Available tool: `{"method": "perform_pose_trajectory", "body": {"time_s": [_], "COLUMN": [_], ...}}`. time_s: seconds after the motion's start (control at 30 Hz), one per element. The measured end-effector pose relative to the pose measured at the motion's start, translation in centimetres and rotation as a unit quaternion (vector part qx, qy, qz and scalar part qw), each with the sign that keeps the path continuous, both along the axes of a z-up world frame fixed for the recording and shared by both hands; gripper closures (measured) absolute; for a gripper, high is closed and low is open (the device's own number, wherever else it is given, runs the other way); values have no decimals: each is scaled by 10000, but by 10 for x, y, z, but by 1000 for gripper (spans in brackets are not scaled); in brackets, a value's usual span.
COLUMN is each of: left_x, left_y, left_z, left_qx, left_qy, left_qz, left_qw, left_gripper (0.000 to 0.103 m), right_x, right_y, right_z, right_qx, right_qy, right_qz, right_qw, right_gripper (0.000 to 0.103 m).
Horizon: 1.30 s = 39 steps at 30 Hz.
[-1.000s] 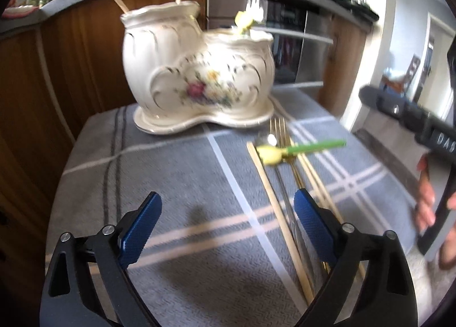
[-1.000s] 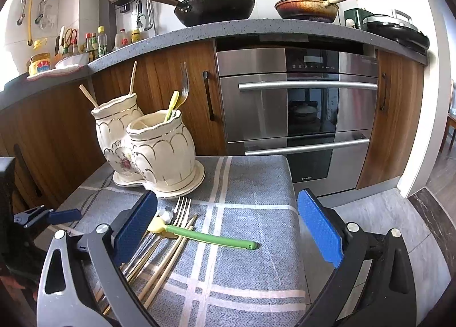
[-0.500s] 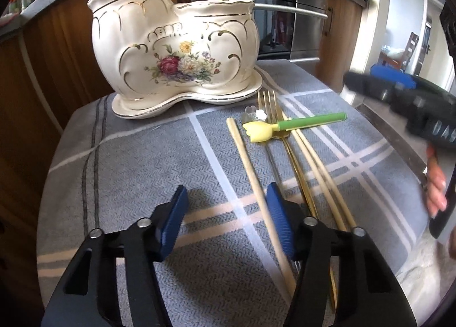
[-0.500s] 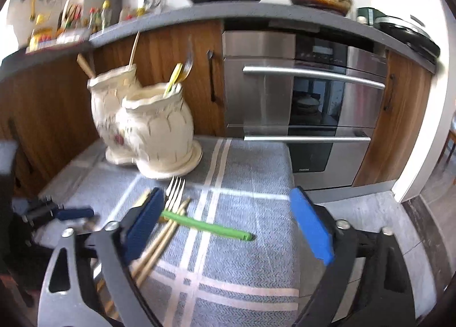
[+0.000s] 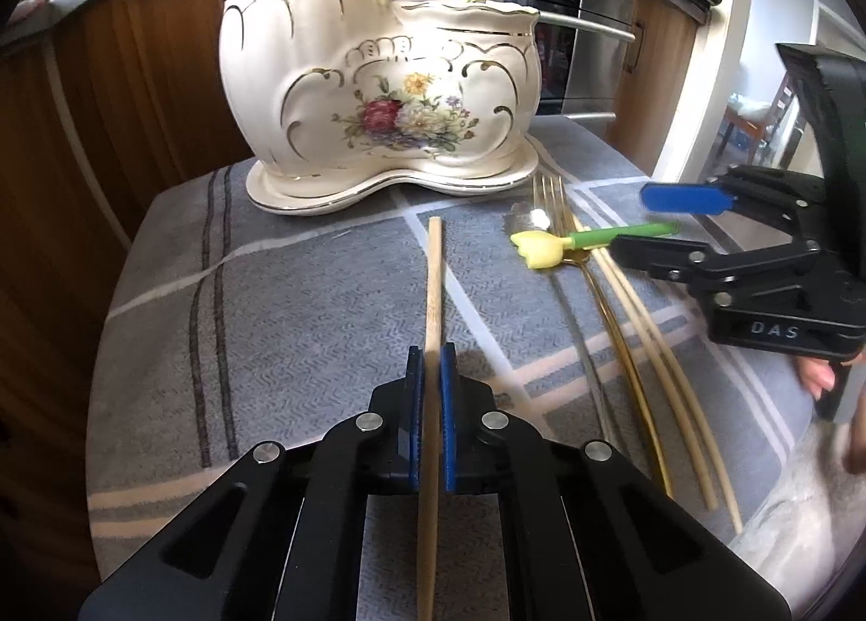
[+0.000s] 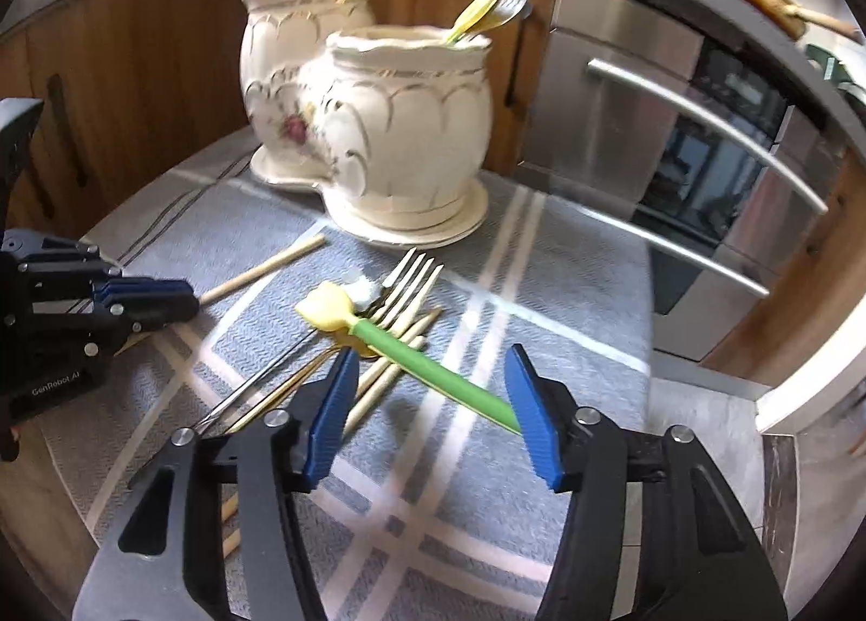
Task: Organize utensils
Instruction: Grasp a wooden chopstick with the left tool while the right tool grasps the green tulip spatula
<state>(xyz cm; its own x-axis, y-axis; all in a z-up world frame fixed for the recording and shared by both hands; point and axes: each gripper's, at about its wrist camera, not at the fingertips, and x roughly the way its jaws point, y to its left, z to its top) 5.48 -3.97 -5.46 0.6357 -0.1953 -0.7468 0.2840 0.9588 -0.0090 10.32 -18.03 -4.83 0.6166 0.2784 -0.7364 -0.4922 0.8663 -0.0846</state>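
Note:
My left gripper (image 5: 431, 366) is shut on a wooden chopstick (image 5: 433, 274) that lies on the grey cloth (image 5: 303, 307) and points at the cream floral utensil holder (image 5: 379, 96). The holder has a fork and a yellow-tipped utensil in its low pot and sticks in its tall pot. My right gripper (image 6: 433, 383) is open, its blue pads either side of the handle of a green utensil with a yellow tip (image 6: 417, 350). This utensil lies across two forks (image 6: 403, 282) and several chopsticks (image 6: 389, 361). The left gripper also shows in the right wrist view (image 6: 184, 296).
The cloth covers a small table; its edges fall off close on the left and right. Wooden cabinets (image 5: 97, 79) stand behind the holder, a steel oven (image 6: 676, 144) to the right. The person's hand (image 5: 822, 377) holds the right gripper at the table's right edge.
My left gripper has closed from wide open onto the chopstick. My right gripper has come down and forward over the green utensil's handle.

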Motion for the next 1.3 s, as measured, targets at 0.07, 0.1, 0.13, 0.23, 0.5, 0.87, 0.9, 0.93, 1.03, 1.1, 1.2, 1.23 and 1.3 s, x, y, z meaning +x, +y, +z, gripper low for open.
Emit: {"method": "perform_pose_trajectory", "body": {"time_s": [0.07, 0.1, 0.13, 0.23, 0.5, 0.87, 0.9, 0.93, 1.03, 1.1, 1.2, 1.23, 1.3], "left_x": [1, 2, 3, 3, 5, 22, 23, 24, 29, 32, 37, 38, 39], "left_y": [3, 4, 5, 9, 11, -3, -5, -7, -10, -10, -6, -4, -1], "left_z": [0, 0, 0, 1, 7, 5, 4, 4, 5, 5, 5, 5, 4], "left_qx": [-17, -27, -45, -60, 149, 347, 384, 415, 420, 432, 341, 304, 320], "left_qy": [3, 8, 21, 52, 138, 279, 253, 248, 304, 320, 343, 329, 274], "left_qz": [-4, -13, -20, -10, -154, -378, -398, -421, -514, -557, -583, -563, -486], "left_qw": [10000, 10000, 10000, 10000, 9997, 9983, 9981, 9979, 9973, 9970, 9971, 9974, 9979], "left_gripper": [96, 96, 96, 96, 96, 85, 85, 85, 85, 85, 86, 88, 96], "right_x": [4, 5, 5, 8, -12, 1, 2, 4, 7, 9, 11, 11, 10], "right_y": [3, 2, 1, -5, -8, 7, 7, 7, 9, 12, 11, 10, 9], "right_z": [-4, -3, -3, -5, 2, -1, -1, -1, -1, -3, -2, -2, -3], "right_qx": [-44, 25, 40, 105, 236, 135, 160, 182, 211, 222, 304, 346, 327], "right_qy": [138, 138, 153, 265, 621, 616, 627, 644, 680, 740, 734, 744, 686], "right_qz": [67, 75, 47, -85, 215, 260, 263, 252, 291, 363, 389, 384, 362], "right_qw": [9999, 9999, 9999, 9996, 9976, 9977, 9976, 9974, 9970, 9963, 9961, 9959, 9965], "right_gripper": [62, 65, 72, 83, 91, 88, 88, 88, 88, 87, 86, 87, 90]}}
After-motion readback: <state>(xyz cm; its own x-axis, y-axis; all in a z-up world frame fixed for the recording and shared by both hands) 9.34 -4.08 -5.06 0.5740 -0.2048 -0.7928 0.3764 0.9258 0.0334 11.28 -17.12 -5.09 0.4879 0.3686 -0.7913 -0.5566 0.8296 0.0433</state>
